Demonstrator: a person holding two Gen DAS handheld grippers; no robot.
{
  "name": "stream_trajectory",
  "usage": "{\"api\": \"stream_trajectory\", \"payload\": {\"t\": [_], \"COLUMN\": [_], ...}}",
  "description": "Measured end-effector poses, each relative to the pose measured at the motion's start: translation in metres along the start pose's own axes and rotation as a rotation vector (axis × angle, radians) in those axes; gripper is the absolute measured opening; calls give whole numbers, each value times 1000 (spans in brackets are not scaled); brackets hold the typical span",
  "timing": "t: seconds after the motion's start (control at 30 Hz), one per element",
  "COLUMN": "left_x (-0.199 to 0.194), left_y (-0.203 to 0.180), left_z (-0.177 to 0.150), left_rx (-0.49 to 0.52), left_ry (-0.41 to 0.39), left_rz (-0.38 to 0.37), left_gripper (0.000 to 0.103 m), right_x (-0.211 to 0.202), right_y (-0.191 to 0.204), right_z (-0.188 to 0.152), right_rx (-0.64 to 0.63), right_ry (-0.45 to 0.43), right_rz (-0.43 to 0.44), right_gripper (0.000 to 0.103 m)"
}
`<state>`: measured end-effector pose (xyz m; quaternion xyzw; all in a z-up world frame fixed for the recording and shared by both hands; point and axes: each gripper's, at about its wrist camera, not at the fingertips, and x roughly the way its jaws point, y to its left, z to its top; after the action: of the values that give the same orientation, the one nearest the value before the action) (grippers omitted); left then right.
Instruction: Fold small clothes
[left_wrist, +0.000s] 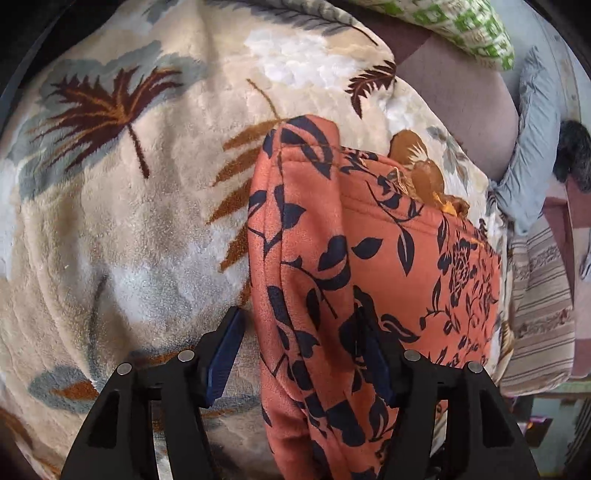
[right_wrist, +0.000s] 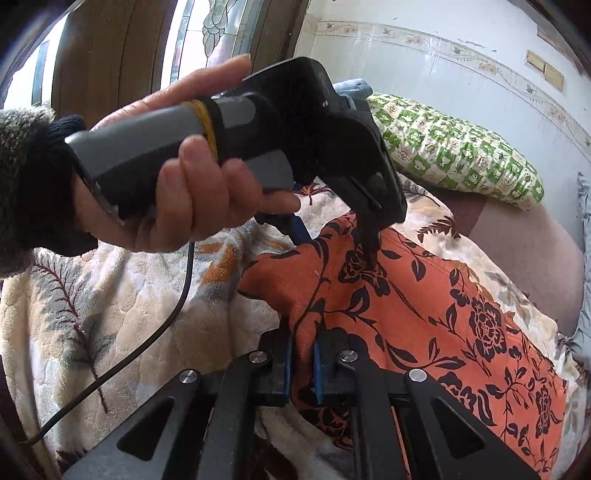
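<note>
An orange garment (left_wrist: 373, 266) with a dark floral print lies folded on a fleece leaf-patterned blanket (left_wrist: 129, 206). My left gripper (left_wrist: 299, 350) is open, its jaws spread around the garment's left folded edge, which passes between them. In the right wrist view the garment (right_wrist: 424, 310) spreads to the right, and the left gripper (right_wrist: 332, 236), held by a hand, points down onto the garment's far left corner. My right gripper (right_wrist: 301, 365) is shut on the garment's near left edge.
A green and white patterned pillow (right_wrist: 454, 147) lies at the back by the tiled wall. A grey cloth (left_wrist: 532, 147) and striped fabric (left_wrist: 543, 306) lie at the right edge of the bed. A black cable (right_wrist: 155, 332) hangs from the left gripper's handle.
</note>
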<state>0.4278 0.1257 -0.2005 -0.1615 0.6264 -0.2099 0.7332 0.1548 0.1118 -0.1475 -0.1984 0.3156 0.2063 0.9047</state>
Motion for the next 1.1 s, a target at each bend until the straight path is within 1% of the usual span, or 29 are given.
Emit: {"api": "stream_trajectory", "payload": {"t": [0.03,0.07,0.13,0.17,0.2,0.23,0.3,0.37,0.47,0.53,0.63,0.67,0.73,0.77,0.87,0.93,0.97,1.0,1.07,1.1], "left_x": [2,4,9,11,13,13,8,-5,-19,-24,-15,-6,13,28,76,109,118,121,115,107], "left_y": [-5,-9,-16,-21,-26,-32,-43,-61,-104,-136,-187,-204,-235,-249,-274,-283,-285,-289,-298,-301], "left_z": [1,2,2,3,5,4,2,-5,-16,-24,-39,-43,-52,-53,-54,-50,-48,-47,-43,-42], "left_rx": [29,45,51,53,54,48,35,50,105,144,194,210,238,244,239,200,182,171,174,181], "left_ry": [19,38,48,33,18,7,-30,-69,-112,-125,-115,-104,-76,-59,5,52,58,53,56,56], "left_rz": [14,13,-10,-1,7,1,-16,-36,-40,-50,-49,-43,-13,14,124,195,227,242,230,207], "left_gripper": [61,61,58,49,29,22,17,16,16,16,18,20,22,23,25,26,26,27,28,28], "right_x": [-2,-3,-6,-6,-8,-11,-18,-31,-56,-76,-100,-104,-106,-104,-88,-74,-72,-72,-80,-88], "right_y": [-2,-5,-8,-10,-13,-17,-26,-40,-67,-87,-117,-128,-147,-156,-182,-197,-204,-211,-226,-232], "right_z": [0,0,0,0,0,0,-1,-2,-10,-20,-46,-58,-85,-101,-144,-162,-169,-174,-179,-181], "right_rx": [6,12,29,40,52,61,85,130,219,293,413,460,561,610,765,848,885,918,975,999], "right_ry": [-6,-13,-20,-22,-24,-25,-31,-40,-55,-62,-57,-47,-17,-1,67,124,137,139,120,88], "right_rz": [4,6,8,12,15,14,7,0,-11,-13,-16,-13,-1,4,61,128,161,200,254,274], "right_gripper": [7,7,7,7,7,7,7,7,7,7,7,7,8,8,8,13,13,14,17,26]}}
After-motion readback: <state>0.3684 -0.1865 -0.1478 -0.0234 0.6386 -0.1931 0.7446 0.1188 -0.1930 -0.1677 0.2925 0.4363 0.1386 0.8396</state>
